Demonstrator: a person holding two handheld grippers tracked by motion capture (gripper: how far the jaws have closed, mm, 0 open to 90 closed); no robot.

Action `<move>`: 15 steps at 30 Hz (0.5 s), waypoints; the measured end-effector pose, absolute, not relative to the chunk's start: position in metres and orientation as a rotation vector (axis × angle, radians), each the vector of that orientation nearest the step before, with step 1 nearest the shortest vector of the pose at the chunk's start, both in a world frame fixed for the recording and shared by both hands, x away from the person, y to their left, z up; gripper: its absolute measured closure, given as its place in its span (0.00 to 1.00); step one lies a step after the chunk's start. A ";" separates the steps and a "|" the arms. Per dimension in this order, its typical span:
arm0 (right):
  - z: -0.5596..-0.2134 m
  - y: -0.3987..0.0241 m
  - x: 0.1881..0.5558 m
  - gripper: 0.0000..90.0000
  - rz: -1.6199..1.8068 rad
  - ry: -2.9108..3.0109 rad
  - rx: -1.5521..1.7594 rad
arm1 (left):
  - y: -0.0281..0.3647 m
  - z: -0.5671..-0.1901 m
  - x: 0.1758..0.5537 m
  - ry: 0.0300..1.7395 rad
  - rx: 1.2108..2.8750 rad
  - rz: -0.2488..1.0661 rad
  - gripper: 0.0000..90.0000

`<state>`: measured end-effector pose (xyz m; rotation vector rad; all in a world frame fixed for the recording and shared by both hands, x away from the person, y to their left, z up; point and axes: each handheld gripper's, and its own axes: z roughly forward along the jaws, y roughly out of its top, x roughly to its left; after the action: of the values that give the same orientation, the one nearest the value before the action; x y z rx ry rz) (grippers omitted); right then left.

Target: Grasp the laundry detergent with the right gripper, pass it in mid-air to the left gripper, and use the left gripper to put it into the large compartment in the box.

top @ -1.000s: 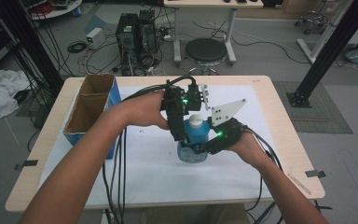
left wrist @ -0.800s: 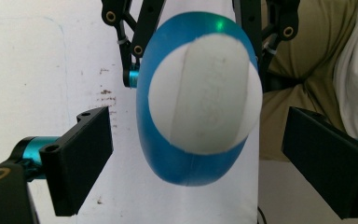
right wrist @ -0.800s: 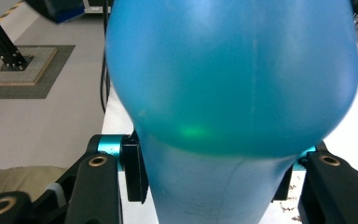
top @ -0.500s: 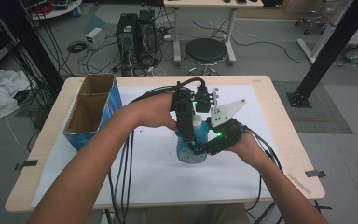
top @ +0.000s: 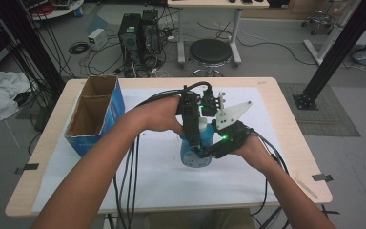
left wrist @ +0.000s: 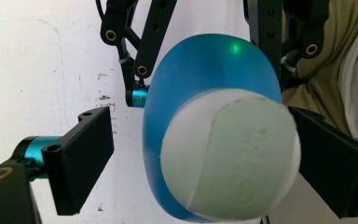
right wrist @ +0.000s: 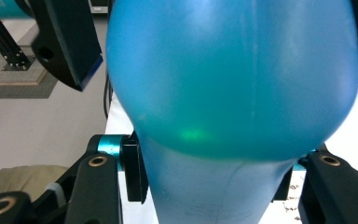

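A blue bottle [top: 208, 138] with a white cap [top: 201, 124] stands on the white sheet at mid-table. My right gripper [top: 208, 152] comes in from the right, shut on the bottle's body [right wrist: 233, 79], a jaw pressed on each side low down in the right gripper view [right wrist: 209, 177]. My left gripper [top: 197, 132] points down over the bottle. In the left gripper view [left wrist: 205, 163] its jaws straddle the cap [left wrist: 233, 154]. The left pad [left wrist: 88, 158] stands clear of the cap and the right pad [left wrist: 331, 168] is at its edge, so the jaws are open.
An open blue cardboard box [top: 95, 112] stands at the table's left. The white sheet [top: 162, 181] covers most of the wooden table [top: 286, 119]. Cables trail from both grippers over the front edge. A stool [top: 211, 50] and computer cases [top: 140, 28] are on the floor behind.
My left gripper has shifted a little to the right, over the bottle's cap. The right gripper and the bottle have stayed put.
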<state>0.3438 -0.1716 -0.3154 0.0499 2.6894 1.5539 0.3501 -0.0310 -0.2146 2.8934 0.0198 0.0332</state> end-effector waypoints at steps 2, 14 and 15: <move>-0.315 -0.172 0.344 0.50 1.555 2.689 0.051 | -0.031 -0.215 0.350 0.018 2.895 0.029 0.11; -0.316 -0.172 0.345 0.50 1.559 2.685 0.050 | -0.032 -0.217 0.352 0.003 2.901 0.029 0.14; -0.316 -0.172 0.345 0.50 1.562 2.685 0.050 | -0.032 -0.217 0.352 -0.006 2.902 0.027 0.17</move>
<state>0.3454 -0.1720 -0.3156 0.0496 2.6849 1.5617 0.3517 -0.0321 -0.2169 2.9016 -0.0055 0.0271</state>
